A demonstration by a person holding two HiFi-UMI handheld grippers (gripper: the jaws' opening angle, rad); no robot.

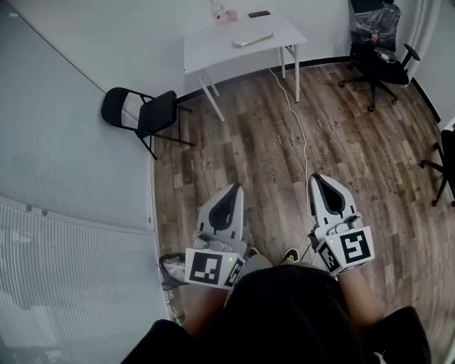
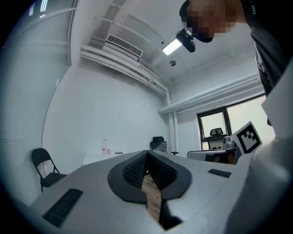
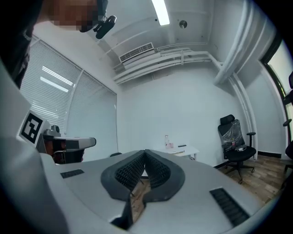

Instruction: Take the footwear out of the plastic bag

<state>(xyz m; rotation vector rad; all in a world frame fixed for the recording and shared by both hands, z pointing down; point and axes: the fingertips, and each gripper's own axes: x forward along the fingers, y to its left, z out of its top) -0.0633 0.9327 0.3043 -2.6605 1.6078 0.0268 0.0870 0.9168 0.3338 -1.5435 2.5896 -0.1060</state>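
Both grippers are held level over the wooden floor, close to the person's body. My left gripper [image 1: 233,188] [image 2: 147,153] has its jaws pressed together with nothing between them. My right gripper [image 1: 318,178] [image 3: 145,151] is also shut and empty. Both point toward a white table [image 1: 213,43] at the far wall. A pale flat item [image 1: 252,39] lies on the table; I cannot tell if it is the bag with footwear. A crumpled clear thing [image 1: 170,270] sits on the floor by the wall at the lower left.
A pink bottle [image 1: 224,13] and a dark phone [image 1: 259,13] are on the table. A black folding chair [image 1: 142,110] stands at the left, a black office chair [image 1: 377,53] at the back right. A white cable [image 1: 302,135] runs across the floor.
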